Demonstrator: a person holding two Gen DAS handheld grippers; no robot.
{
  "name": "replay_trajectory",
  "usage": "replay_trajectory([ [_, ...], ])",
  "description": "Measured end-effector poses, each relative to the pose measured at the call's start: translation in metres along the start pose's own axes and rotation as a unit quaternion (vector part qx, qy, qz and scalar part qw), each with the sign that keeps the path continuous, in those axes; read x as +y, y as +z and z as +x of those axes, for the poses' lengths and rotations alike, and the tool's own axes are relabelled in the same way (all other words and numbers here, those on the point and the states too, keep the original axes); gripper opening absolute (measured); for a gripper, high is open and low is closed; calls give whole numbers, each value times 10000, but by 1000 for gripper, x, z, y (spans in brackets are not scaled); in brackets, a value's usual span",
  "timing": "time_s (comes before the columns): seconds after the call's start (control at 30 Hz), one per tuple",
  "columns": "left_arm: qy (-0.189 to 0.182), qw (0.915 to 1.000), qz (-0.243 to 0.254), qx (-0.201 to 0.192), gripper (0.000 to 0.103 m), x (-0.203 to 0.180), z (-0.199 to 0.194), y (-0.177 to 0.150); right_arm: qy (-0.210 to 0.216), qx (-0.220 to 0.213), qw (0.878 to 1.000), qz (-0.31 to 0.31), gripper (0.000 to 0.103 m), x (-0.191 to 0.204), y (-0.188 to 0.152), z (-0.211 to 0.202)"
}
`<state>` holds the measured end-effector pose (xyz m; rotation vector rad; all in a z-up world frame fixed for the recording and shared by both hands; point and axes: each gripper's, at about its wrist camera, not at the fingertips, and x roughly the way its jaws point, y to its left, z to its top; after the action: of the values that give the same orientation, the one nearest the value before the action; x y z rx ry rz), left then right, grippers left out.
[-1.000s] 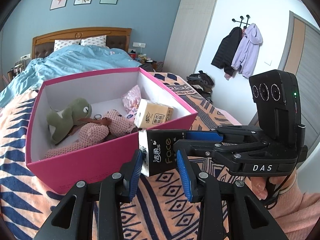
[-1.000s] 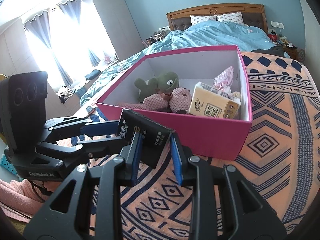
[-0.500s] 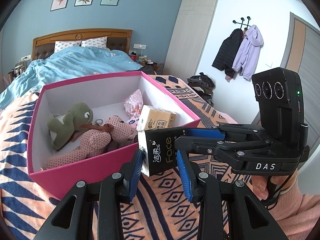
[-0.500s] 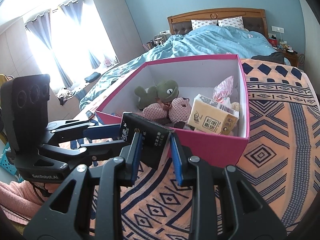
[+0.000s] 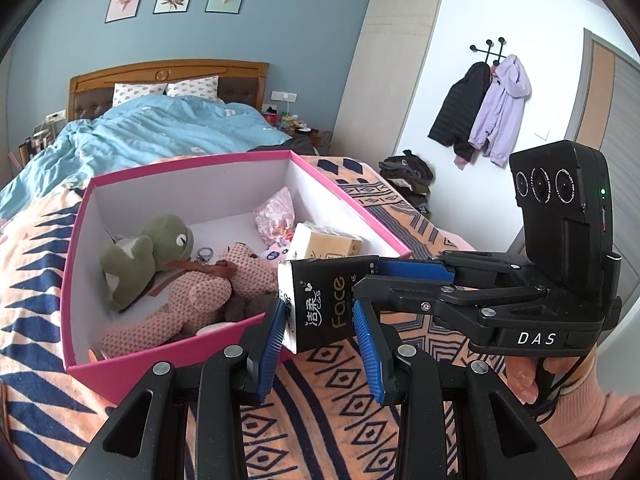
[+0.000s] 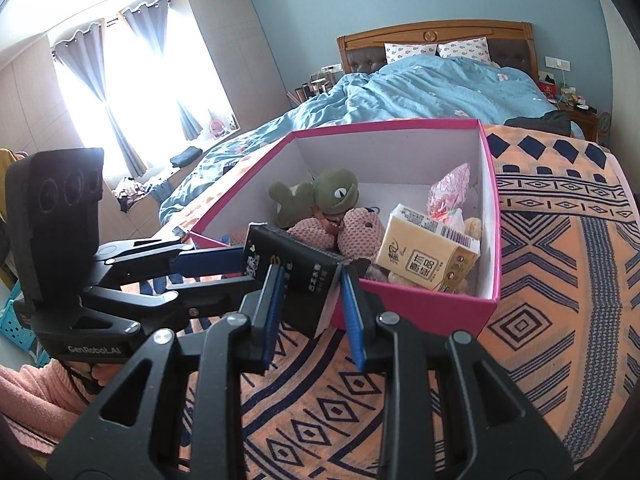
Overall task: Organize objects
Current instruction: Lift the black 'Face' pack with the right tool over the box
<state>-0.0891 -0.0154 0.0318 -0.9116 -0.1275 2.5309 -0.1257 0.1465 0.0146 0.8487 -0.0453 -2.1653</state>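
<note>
Left wrist view: black tissue pack now higher, nearer pink box rim than second ago; left tool and right tool both clamp it.

Right wrist view: pack midair just before box, above bed; drop-in looks imminent.

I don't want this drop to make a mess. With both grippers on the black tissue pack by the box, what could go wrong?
1. The left gripper and right gripper both clamp the black tissue pack; uneven release may twist it.
2. It hangs at the pink box near wall, so it might clip the rim.
3. The yellow tissue pack and pink plush crowd that corner; landing could be tilted.
</note>
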Motion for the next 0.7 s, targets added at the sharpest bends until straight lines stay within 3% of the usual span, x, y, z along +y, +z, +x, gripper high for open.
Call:
replay_trajectory([
  [0.7,78,10000,-51,-34,35,6,5,10,48,-81,10000,4,32,-4,16,4],
])
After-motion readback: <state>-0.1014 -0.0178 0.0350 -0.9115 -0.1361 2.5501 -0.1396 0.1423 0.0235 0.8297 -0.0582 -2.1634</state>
